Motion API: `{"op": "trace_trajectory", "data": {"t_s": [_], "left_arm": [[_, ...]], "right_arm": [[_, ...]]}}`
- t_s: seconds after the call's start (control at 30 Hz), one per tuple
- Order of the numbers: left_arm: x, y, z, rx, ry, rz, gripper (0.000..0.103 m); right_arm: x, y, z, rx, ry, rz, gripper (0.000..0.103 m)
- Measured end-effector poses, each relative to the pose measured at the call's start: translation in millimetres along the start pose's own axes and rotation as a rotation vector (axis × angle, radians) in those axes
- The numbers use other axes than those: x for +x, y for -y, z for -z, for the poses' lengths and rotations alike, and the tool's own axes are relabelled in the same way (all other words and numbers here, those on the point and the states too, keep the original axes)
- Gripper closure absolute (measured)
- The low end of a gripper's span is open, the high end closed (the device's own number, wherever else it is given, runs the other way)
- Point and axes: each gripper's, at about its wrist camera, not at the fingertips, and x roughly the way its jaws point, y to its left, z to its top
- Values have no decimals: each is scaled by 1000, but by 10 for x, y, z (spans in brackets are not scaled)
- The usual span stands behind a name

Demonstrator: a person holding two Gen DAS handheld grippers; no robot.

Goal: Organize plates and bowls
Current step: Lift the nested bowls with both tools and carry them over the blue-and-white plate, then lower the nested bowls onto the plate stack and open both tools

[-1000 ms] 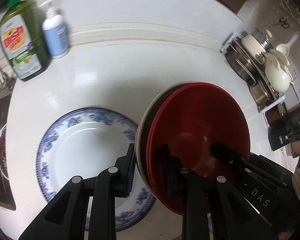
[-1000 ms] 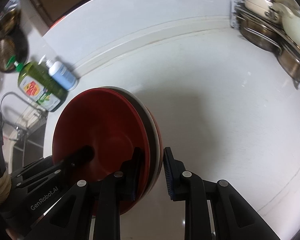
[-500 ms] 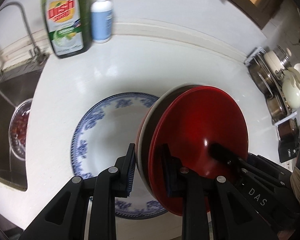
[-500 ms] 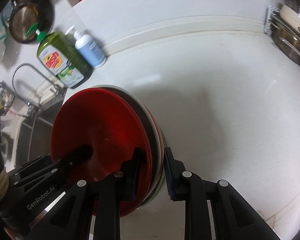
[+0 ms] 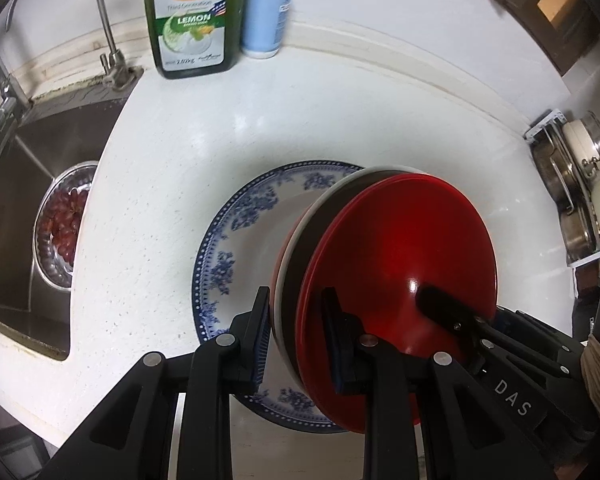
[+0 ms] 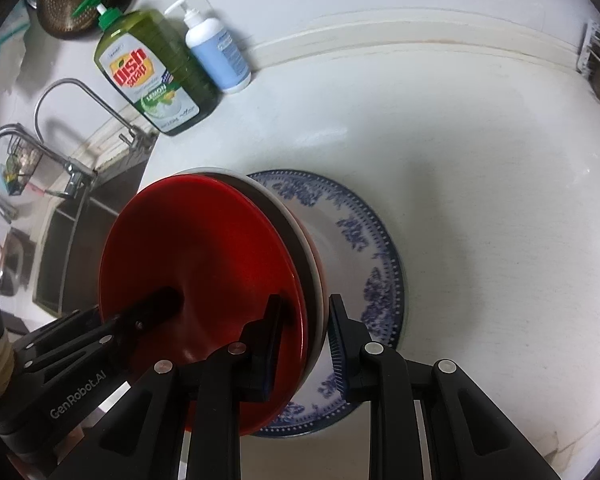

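A stack of red and white bowls [image 5: 400, 264] is held on edge between both grippers. My left gripper [image 5: 296, 340] is shut on the stack's rim from one side. My right gripper [image 6: 304, 344] is shut on the rim from the other side; the stack also shows in the right wrist view [image 6: 204, 272]. Right under and behind the stack, a blue-and-white patterned plate [image 5: 236, 248] lies flat on the white counter [image 5: 172, 184]; the plate also shows in the right wrist view [image 6: 364, 240]. I cannot tell whether the stack touches the plate.
A green dish soap bottle [image 5: 192, 16] and a blue pump bottle [image 5: 266, 12] stand by the back wall. A steel sink [image 5: 24, 184] with a bowl of grapes [image 5: 62, 228] and a tap [image 5: 108, 40] is at the left. A rack of pots [image 5: 572, 184] stands at the right.
Both grippers have carried the stack of bowls to the left, towards the sink, and it now hangs over the blue-and-white plate. The grips have not changed.
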Motion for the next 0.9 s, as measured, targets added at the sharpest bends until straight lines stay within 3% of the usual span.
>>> {"op": "trace_trajectory", "data": {"t_s": [0.43,0.63,0.8,0.9], "left_arm": [[126,-26,-20,1,-24,-5,78],[127,-17,-19,3,-21,17,71],[6,24,-3,52,54,-23,43],[-163,90,37,109,130,-77,37]], "right_arm": [[112,-26,-9,-5,-40,10,79],[129,11,4,14,-48,-9,78],[78,35,21,21,-12,-29,77],[-24,38,47,9,25,-8,61]]}}
